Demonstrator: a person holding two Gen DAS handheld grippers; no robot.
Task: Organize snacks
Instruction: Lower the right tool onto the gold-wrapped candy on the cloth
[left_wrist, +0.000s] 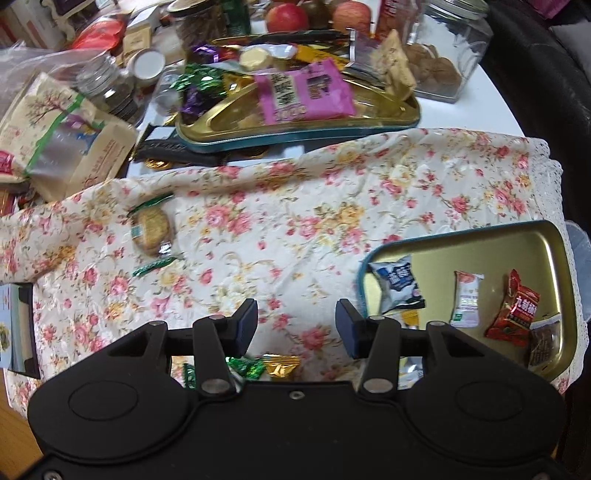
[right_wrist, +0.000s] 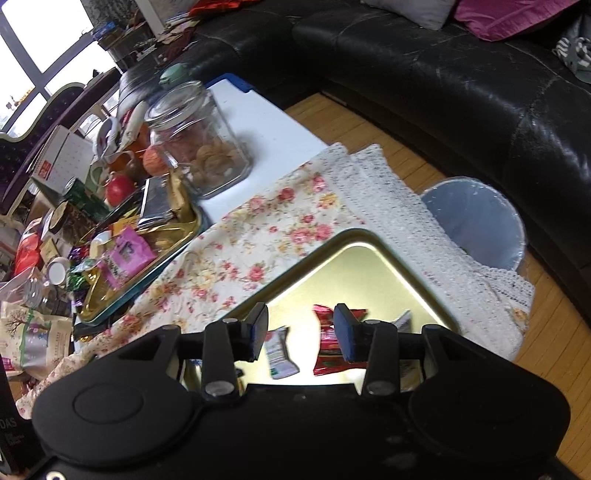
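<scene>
Both grippers empty, jaws apart: left gripper (left_wrist: 295, 328) should drop square over the biscuit packet (left_wrist: 151, 230) at 10 o'clock on the cloth (left_wrist: 295, 206), right gripper (right_wrist: 300, 332) hovering above the near tin (right_wrist: 369, 251).

My left gripper body hides parts of the green and gold foil candies (left_wrist: 266, 366) at lower centre. The gold rectangular tin tray (right_wrist: 373, 240) is cut off by my right gripper. Print on the red crinkled snack packet (right_wrist: 332, 343) is blurred and unreadable.
</scene>
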